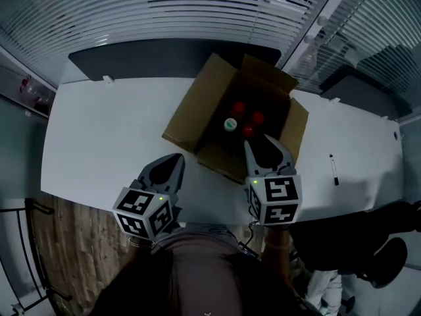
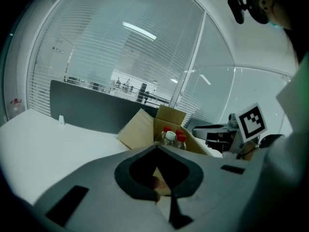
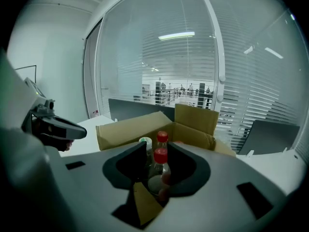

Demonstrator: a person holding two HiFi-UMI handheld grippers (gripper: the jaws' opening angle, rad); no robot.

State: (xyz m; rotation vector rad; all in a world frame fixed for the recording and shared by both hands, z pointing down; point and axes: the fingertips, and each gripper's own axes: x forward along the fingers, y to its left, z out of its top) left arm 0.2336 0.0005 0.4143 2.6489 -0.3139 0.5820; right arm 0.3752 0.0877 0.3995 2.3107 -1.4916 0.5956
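An open cardboard box (image 1: pixel 191 104) stands on the white table (image 1: pixel 99 137). Inside it stand upright bottles, three with red caps (image 1: pixel 248 131) and one with a white and green cap (image 1: pixel 229 124). My right gripper (image 1: pixel 265 142) hovers over the box's near flap, open and empty. In the right gripper view its tips (image 3: pixel 157 146) frame a red-capped bottle (image 3: pixel 160 154) just ahead. My left gripper (image 1: pixel 172 160) is shut and empty over bare table, left of the box's near corner. In the left gripper view (image 2: pixel 157 149) the box (image 2: pixel 140 127) and bottles (image 2: pixel 170 137) lie beyond the tips.
A black marker pen (image 1: pixel 334 170) lies on the table right of the box. A dark partition panel (image 1: pixel 131 58) runs along the table's far edge, with glass walls and blinds behind. A dark chair (image 1: pixel 368 78) is at the far right.
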